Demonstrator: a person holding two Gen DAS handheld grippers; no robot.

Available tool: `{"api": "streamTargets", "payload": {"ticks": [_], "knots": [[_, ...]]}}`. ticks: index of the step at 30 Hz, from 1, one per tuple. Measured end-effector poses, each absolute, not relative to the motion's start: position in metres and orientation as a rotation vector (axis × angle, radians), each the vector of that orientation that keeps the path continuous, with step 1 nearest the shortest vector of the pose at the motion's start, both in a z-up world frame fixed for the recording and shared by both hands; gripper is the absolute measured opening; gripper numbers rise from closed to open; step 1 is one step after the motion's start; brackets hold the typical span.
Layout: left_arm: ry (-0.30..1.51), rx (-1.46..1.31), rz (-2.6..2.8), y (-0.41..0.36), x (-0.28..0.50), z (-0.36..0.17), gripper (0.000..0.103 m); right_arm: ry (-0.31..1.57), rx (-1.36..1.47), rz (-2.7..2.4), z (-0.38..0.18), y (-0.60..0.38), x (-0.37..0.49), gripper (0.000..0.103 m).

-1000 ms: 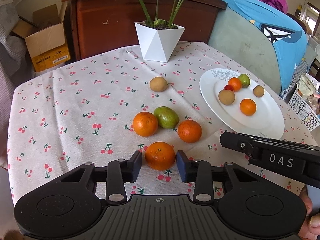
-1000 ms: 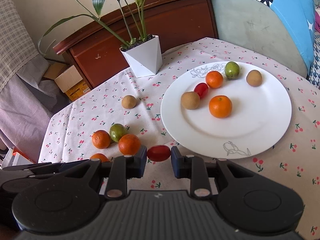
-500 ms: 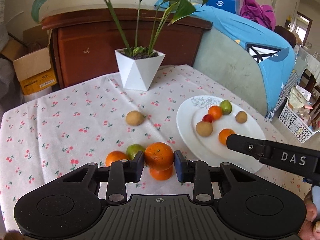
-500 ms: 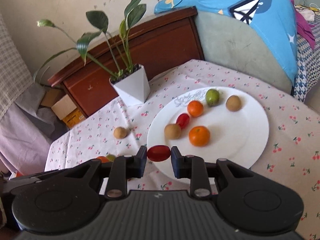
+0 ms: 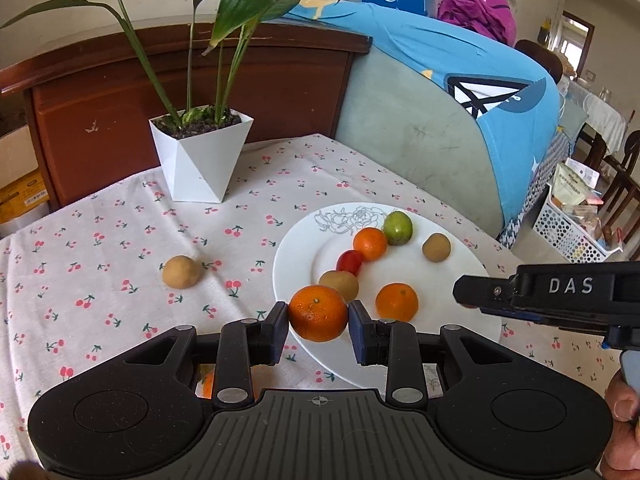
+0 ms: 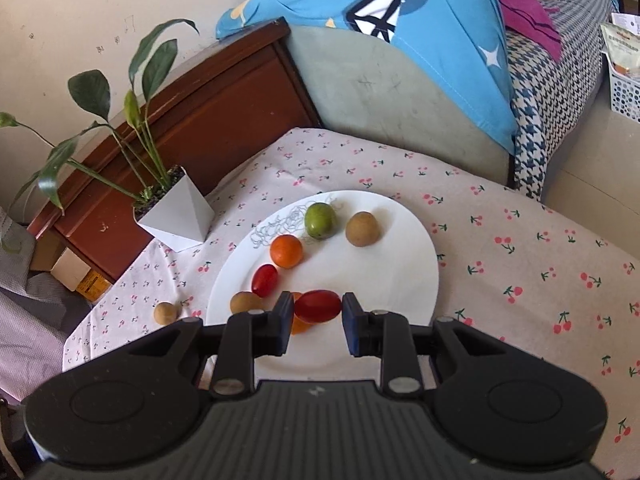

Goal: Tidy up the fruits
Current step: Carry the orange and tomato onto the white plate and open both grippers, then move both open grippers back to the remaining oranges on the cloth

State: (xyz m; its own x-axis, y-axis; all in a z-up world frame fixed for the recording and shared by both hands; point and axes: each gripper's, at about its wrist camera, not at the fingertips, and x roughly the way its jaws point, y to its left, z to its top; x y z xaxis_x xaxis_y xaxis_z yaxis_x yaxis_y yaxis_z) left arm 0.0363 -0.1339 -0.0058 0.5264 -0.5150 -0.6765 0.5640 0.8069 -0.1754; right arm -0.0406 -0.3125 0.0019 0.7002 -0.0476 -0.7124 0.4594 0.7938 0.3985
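My left gripper [image 5: 318, 322] is shut on an orange [image 5: 318, 313] and holds it above the near left rim of the white plate [image 5: 460, 280]. My right gripper [image 6: 316, 320] is shut on a red cherry tomato [image 6: 318, 306] over the near part of the plate [image 6: 400, 264]. The plate holds several fruits: a green one [image 6: 320, 221], a brown one [image 6: 362, 229], a small orange [image 6: 286, 251], a red tomato [image 6: 264, 280] and another brown one [image 6: 245, 303]. A brown fruit [image 5: 182, 272] lies on the cloth left of the plate.
A white pot with a plant [image 5: 200, 160] stands at the back of the cherry-print tablecloth [image 5: 100, 240]. A padded chair back [image 5: 420, 140] with blue cloth is behind the plate. The right gripper's body [image 5: 560, 292] shows at the right of the left wrist view.
My left gripper closed on the orange, lifted it off the cloth and carried it right to the plate's edge. My right gripper carried the tomato forward over the plate.
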Motion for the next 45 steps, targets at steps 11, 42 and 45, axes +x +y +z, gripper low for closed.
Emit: {"api": "streamTargets", "payload": {"ticks": [11, 42, 45], "knots": [[0.800, 0.084, -0.651, -0.158, 0.040, -0.012, 0.030, 0.811, 0.603, -0.328, -0.009, -0.333, -0.024, 0.028], [0.763, 0.074, -0.485, -0.075, 0.054, 0.034, 0.073, 0.764, 0.569, -0.124, 0.017, -0.282, -0.021, 0.057], [0.760, 0.040, -0.457, -0.060, 0.059, 0.034, 0.073, 0.758, 0.550, -0.053, 0.021, -0.268, -0.020, 0.057]]}}
